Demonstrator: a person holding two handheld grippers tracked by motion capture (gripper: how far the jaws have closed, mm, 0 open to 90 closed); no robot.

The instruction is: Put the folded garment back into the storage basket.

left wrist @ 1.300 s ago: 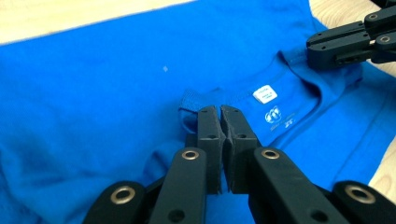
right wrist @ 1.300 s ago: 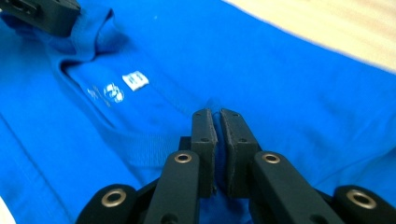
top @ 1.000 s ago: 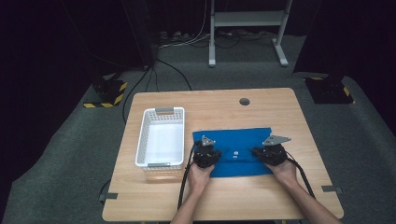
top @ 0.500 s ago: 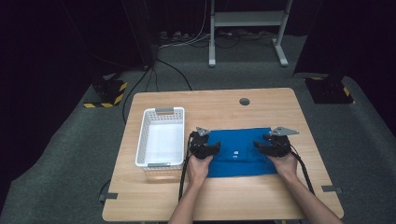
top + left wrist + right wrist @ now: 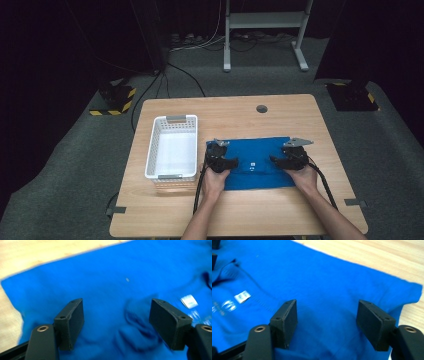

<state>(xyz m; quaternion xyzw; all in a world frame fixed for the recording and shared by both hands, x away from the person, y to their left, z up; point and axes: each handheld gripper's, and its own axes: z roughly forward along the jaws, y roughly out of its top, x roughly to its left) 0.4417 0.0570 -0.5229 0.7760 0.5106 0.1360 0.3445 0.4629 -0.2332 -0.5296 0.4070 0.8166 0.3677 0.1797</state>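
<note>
1. Left hand-held gripper [image 5: 227, 161] sits at the lower centre of the high view, over the left end of the blue cloth [image 5: 255, 162]. Its jaws have just been opening and now stand apart; in the left gripper view [image 5: 116, 323] the pads hang clear of the fabric, and a small rumpled fold of cloth lies between them, nearer the right-hand pad.
2. Right hand-held gripper [image 5: 280, 161] mirrors it just right of centre, over the cloth's right end. Its jaws have just been opening too, and they stand apart: in the right gripper view [image 5: 327, 322] smooth blue fabric lies flat between the pads, with nothing pinched.
3. Both of the person's forearms come up from the bottom edge of the high view, one hand behind each tool, cables trailing back toward the near edge.
4. Blue cloth lies spread flat on the bench [image 5: 310, 220], centre-right of the wooden top. A small white label [image 5: 253, 164] shows near its middle, between the two tools.
5. White basket [image 5: 172, 150] stands on the bench just left of the cloth, in the left-centre of the frame, close beside the left tool but apart from it.
6. Farther up, a dark round hole [image 5: 261, 108] sits near the bench's far edge.
</note>
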